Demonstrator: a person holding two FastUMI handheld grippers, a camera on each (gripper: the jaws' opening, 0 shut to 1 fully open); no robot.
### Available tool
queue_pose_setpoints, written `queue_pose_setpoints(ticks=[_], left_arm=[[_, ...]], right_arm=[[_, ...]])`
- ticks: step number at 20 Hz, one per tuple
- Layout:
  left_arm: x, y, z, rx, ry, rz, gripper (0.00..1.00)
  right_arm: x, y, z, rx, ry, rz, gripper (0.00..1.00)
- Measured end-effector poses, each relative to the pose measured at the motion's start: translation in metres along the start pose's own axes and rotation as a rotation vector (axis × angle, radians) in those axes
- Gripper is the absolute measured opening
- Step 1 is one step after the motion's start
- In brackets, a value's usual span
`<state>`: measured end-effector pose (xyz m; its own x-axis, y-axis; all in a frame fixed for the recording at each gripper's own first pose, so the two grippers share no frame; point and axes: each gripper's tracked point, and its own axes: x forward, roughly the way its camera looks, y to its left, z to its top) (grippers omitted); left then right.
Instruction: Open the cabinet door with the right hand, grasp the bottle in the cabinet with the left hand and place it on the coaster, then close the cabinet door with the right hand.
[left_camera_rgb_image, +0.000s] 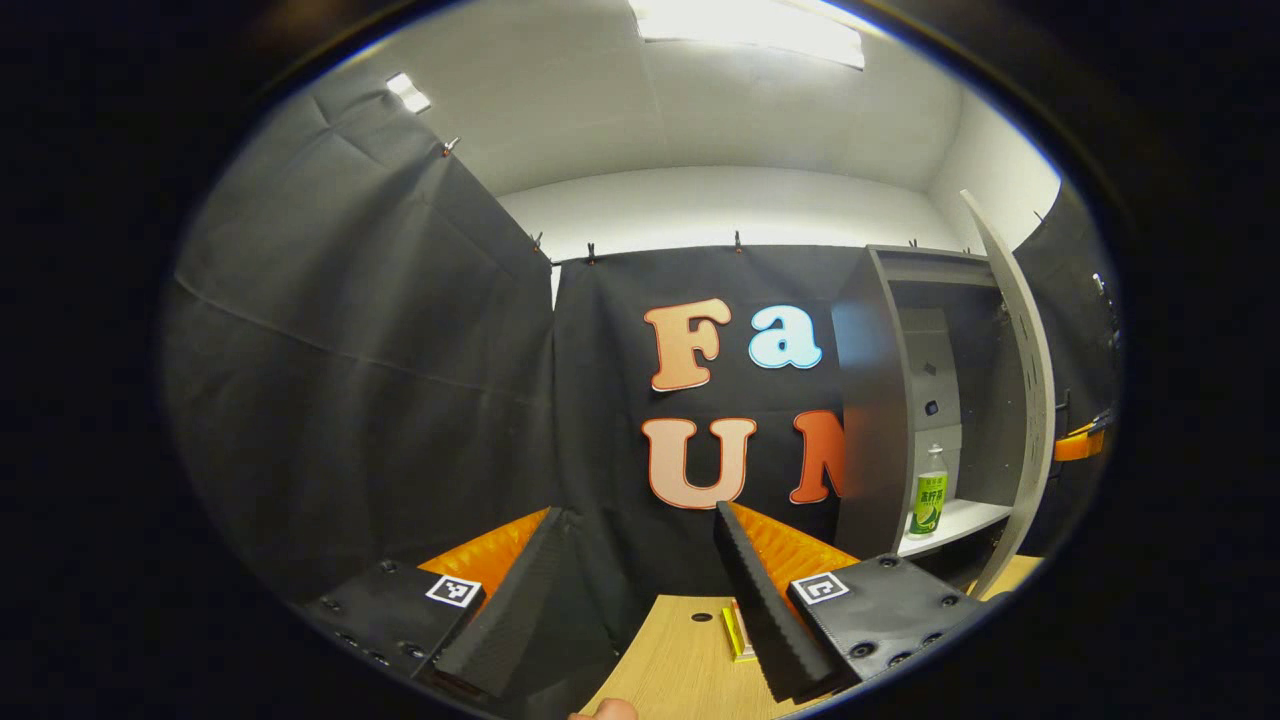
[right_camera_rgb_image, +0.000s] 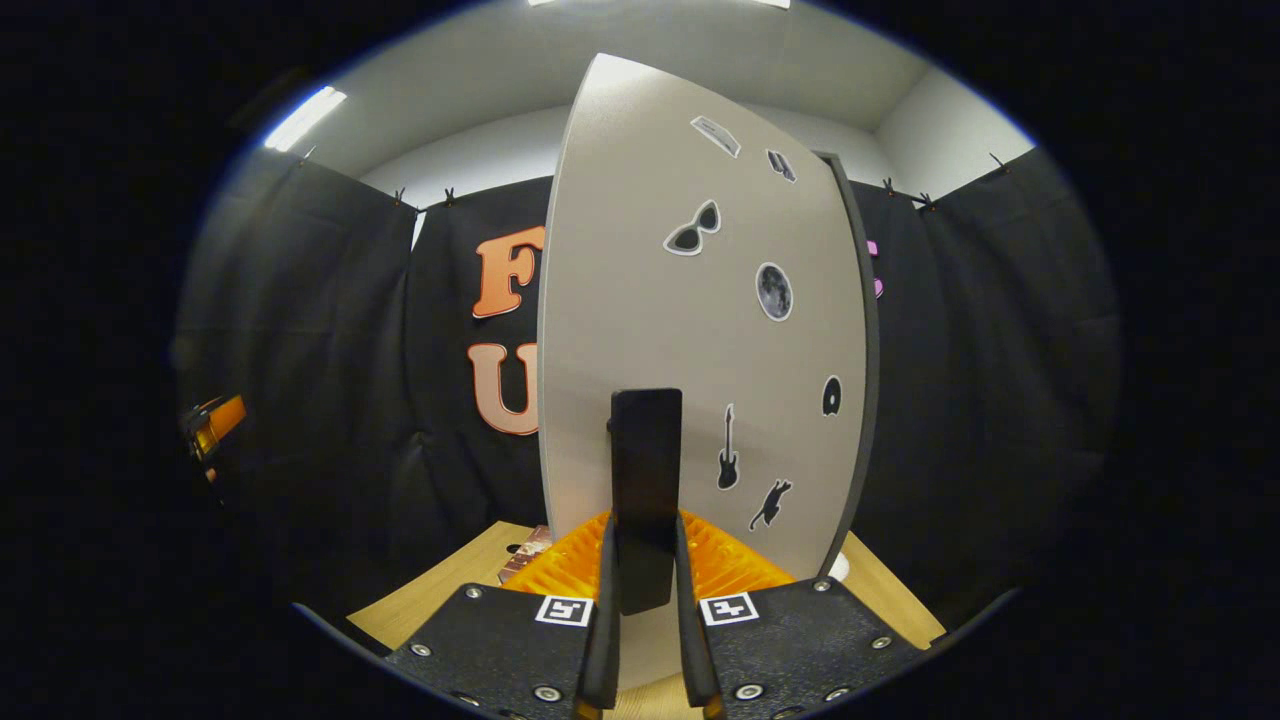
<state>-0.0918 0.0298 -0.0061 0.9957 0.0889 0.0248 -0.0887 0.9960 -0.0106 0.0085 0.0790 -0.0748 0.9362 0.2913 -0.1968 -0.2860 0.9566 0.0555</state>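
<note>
bottle (left_camera_rgb_image: 929, 493) label too small to read, cabinet door (right_camera_rgb_image: 700, 330) stickers picture-only

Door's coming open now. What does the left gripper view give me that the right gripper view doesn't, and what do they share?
Left gripper view alone: the cabinet interior, with the bottle upright on its white shelf, and the left gripper open and empty above the table.

Right gripper view alone: the door's outer face with its stickers, and the right gripper shut on the black door handle.

Both: the opened cabinet door, the wooden table and the black cloth wall.
</note>
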Motion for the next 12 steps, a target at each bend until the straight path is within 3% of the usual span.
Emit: queue_pose_setpoints(ticks=[3,5,7,8,12], left_arm=[[-0.002,-0.008,0.000,-0.016,0.006,-0.010,0.96],[-0.004,-0.015,-0.002,-0.020,0.014,-0.022,1.00],[-0.005,-0.025,-0.002,-0.020,0.018,-0.032,1.00],[-0.007,-0.031,0.000,-0.020,0.016,-0.041,0.94],[-0.013,-0.060,0.008,-0.030,0.004,-0.086,0.97]], right_arm=[[-0.028,-0.030,0.000,-0.001,-0.008,-0.036,0.22],[-0.044,-0.055,-0.001,-0.019,-0.017,-0.086,0.22],[-0.053,-0.071,0.001,-0.028,-0.027,-0.141,0.16],[-0.059,-0.081,0.003,-0.028,-0.032,-0.172,0.14],[-0.085,-0.117,0.001,-0.054,-0.040,-0.263,0.12]])
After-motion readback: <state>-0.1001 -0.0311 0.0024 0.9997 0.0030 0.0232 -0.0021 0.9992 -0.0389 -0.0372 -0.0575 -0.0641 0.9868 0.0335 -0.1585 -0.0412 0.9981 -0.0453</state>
